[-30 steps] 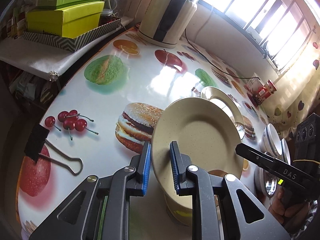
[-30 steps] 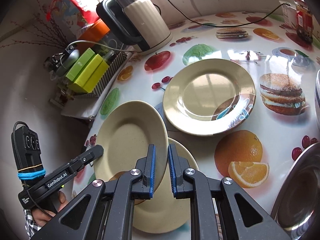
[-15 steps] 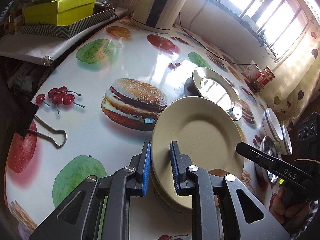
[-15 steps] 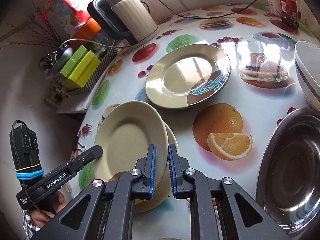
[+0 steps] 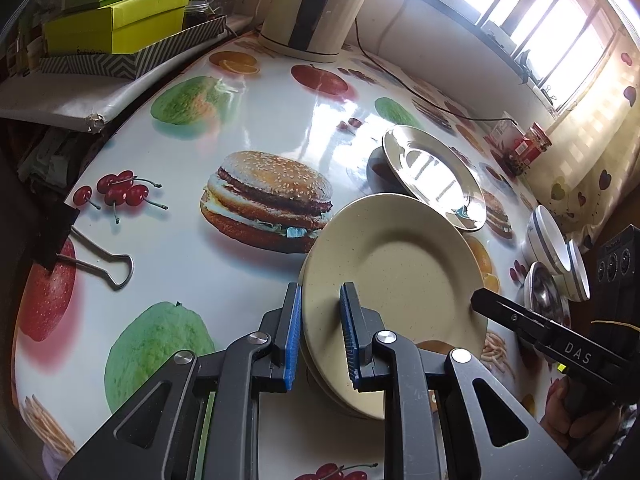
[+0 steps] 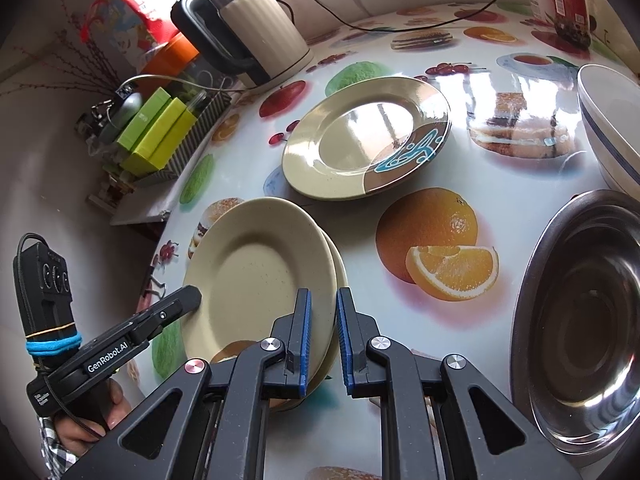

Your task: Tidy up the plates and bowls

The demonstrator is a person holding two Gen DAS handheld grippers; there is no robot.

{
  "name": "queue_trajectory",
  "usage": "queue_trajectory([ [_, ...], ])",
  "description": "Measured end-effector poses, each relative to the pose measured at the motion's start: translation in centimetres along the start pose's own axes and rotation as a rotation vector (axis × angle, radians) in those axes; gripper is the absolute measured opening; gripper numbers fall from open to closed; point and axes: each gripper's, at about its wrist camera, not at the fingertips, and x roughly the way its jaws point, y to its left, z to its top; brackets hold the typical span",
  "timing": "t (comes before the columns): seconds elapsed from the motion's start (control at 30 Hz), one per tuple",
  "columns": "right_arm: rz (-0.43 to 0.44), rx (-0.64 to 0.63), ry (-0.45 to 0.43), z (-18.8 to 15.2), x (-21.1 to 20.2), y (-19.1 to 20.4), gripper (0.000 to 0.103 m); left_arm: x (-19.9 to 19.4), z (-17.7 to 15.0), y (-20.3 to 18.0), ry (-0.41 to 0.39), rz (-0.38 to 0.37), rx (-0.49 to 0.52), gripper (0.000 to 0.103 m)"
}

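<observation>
Here the left hand-held gripper (image 5: 320, 340) and right hand-held gripper (image 6: 322, 344) each straddle opposite rims of the beige plate (image 6: 256, 276), jaws narrowly parted, not pinching. It lies flat atop a second beige plate (image 6: 338, 264) on the counter (image 5: 256, 128). Beyond sit a glossy patterned plate (image 6: 360, 140), a steel bowl (image 6: 580, 320) and a kettle (image 6: 256, 36).
</observation>
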Motion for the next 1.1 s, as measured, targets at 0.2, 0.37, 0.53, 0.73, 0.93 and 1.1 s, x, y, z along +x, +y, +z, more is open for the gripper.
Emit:
queue_trajectory([
  [0.2, -0.005, -0.006, 0.000, -0.1, 0.0, 0.0, 0.013, 0.0, 0.0, -0.2, 0.000, 0.017, 0.010, 0.020],
  [0.37, -0.011, -0.006, -0.003, -0.2, 0.0, -0.1, 0.015, 0.1, 0.0, -0.3, -0.002, 0.028, 0.020, 0.020],
  [0.53, -0.015, -0.015, -0.003, -0.1, 0.0, 0.0, 0.015, 0.1, 0.0, -0.2, -0.001, 0.029, 0.022, 0.020],
  [0.73, -0.025, -0.023, -0.003, -0.2, 0.0, 0.1, 0.015, 0.1, 0.0, -0.3, 0.000, 0.028, 0.018, 0.020],
  [0.93, -0.045, -0.024, -0.015, 0.1, -0.4, 0.2, 0.017, 0.1, 0.5, -0.4, 0.007, 0.034, 0.016, 0.020],
  [1.1, -0.052, -0.025, -0.044, 0.9, -1.2, 0.1, 0.028, -0.6, 1.3, -0.6, -0.013, 0.031, 0.019, 0.020],
])
